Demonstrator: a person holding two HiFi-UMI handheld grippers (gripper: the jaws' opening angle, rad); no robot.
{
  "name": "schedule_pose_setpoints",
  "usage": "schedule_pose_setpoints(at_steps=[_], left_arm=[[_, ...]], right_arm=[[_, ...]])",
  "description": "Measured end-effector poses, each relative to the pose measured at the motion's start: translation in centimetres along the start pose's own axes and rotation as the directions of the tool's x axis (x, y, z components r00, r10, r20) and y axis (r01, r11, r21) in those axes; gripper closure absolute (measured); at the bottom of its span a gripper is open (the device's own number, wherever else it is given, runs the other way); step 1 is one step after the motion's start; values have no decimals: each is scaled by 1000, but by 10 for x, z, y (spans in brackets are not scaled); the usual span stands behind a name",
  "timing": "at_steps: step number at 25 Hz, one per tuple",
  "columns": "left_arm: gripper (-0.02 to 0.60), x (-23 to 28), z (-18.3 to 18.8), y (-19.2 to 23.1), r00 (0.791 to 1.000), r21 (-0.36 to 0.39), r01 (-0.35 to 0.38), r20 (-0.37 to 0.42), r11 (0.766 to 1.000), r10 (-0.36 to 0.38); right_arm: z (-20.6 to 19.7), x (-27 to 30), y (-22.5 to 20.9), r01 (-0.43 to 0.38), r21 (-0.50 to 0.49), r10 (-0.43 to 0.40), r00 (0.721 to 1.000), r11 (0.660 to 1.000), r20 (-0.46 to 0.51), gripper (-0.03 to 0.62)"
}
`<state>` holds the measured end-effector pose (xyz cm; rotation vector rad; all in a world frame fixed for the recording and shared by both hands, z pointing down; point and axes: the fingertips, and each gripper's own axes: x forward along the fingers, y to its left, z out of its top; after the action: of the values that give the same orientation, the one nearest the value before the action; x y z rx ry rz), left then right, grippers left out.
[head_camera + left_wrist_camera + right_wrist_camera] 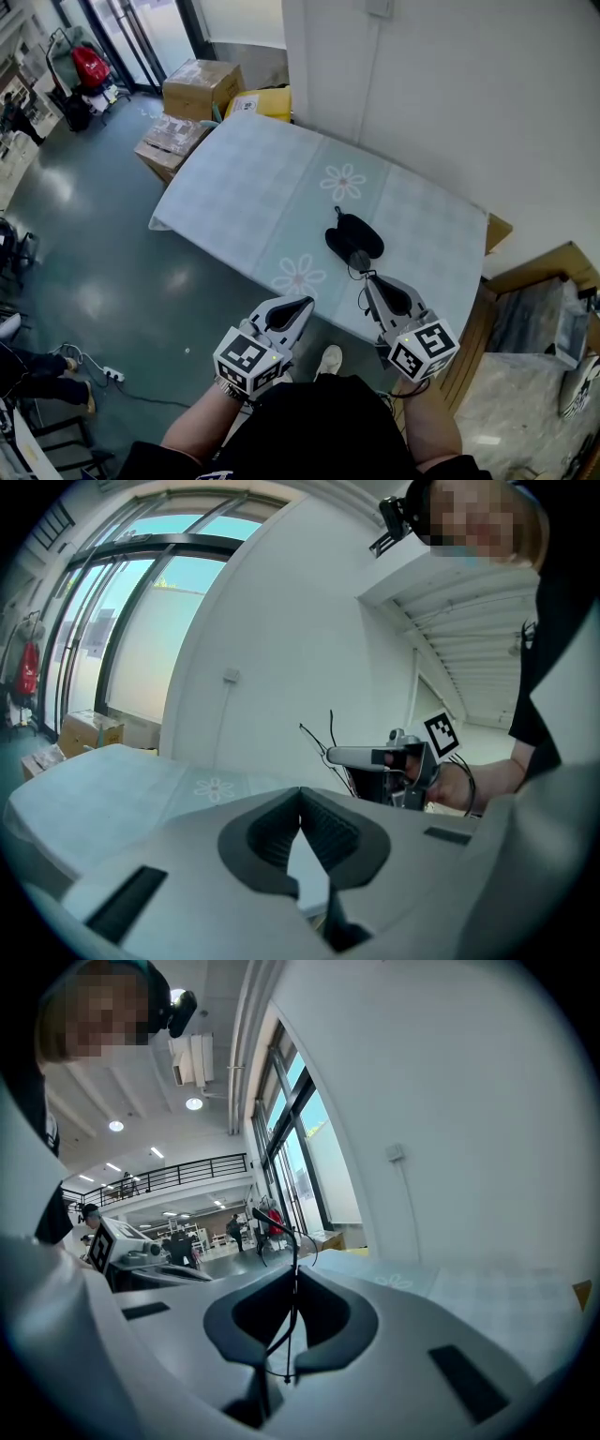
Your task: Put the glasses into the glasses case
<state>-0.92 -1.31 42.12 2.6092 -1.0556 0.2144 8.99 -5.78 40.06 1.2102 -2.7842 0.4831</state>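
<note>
Thin wire glasses (273, 1223) are pinched between the clenched jaws of the right hand-held gripper (294, 1283), one temple arm sticking up past the tips. From the head view, that gripper (366, 278) hovers over the near edge of the table (253, 187). The black case (354, 238) lies open on the pale floral cloth at its 12 o'clock, just beside the tips. The left hand-held gripper (300, 797) is at the right one's 8 o'clock, off the table edge, jaws pressed together with nothing between them. Cardboard boxes (199, 87) stand on the floor beyond the table at 11 o'clock.
</note>
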Motion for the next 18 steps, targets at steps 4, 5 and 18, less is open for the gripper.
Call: schedule_pose_setpoints(at_steps=[4, 5, 18], left_arm=[[554, 10, 4, 1, 1000, -6, -15, 2, 1000, 15], [554, 12, 4, 1, 1000, -4, -17, 0, 1000, 17], [554, 51, 9, -5, 999, -18, -48, -10, 999, 48]], right_arm=[[4, 4, -10, -17, -7, 17, 1000, 1000, -2, 563], [5, 5, -14, -20, -7, 20, 1000, 1000, -5, 563], [0, 5, -56, -49, 5, 49, 998, 999, -27, 563]])
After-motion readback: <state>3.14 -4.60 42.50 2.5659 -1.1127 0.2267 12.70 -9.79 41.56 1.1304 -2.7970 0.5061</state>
